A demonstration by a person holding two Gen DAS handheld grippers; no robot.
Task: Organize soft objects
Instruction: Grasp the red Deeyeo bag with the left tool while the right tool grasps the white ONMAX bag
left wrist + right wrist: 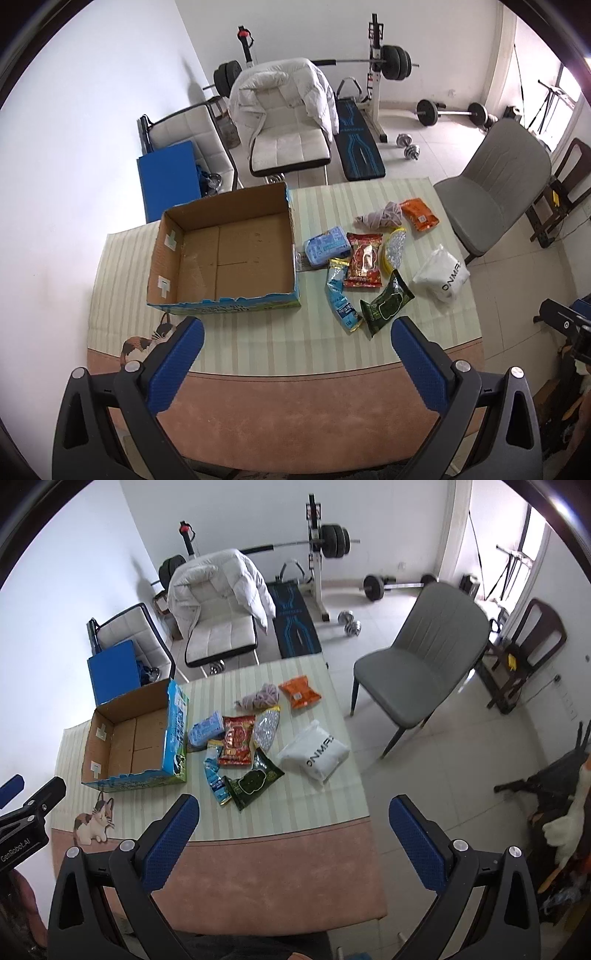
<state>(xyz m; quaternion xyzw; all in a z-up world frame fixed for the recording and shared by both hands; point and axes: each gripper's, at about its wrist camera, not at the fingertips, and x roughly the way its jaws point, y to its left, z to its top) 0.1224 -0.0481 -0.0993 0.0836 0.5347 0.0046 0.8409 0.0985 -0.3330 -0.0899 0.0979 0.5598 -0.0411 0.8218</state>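
An empty open cardboard box [229,251] [125,738] sits on the table's left. Right of it lie several soft packs: a blue tissue pack [327,245] [205,731], a red snack bag [364,264] [236,744], a dark green bag [386,306] [255,781], a light blue pouch [341,299] [216,779], a white bag [441,275] [314,755], an orange bag [419,214] [299,694], a silver-yellow pack [393,249] [266,729] and a bundled cloth [380,216] [258,699]. My left gripper [297,332] and right gripper [293,810] are open, empty, above the near table edge.
The table [258,347] has a striped cloth with a pink border and a cat picture [94,821]. A grey chair [424,657] stands at its right, white chairs [288,147] and a weight bench [358,144] behind. The left gripper's fingers [27,810] show at the right wrist view's left edge.
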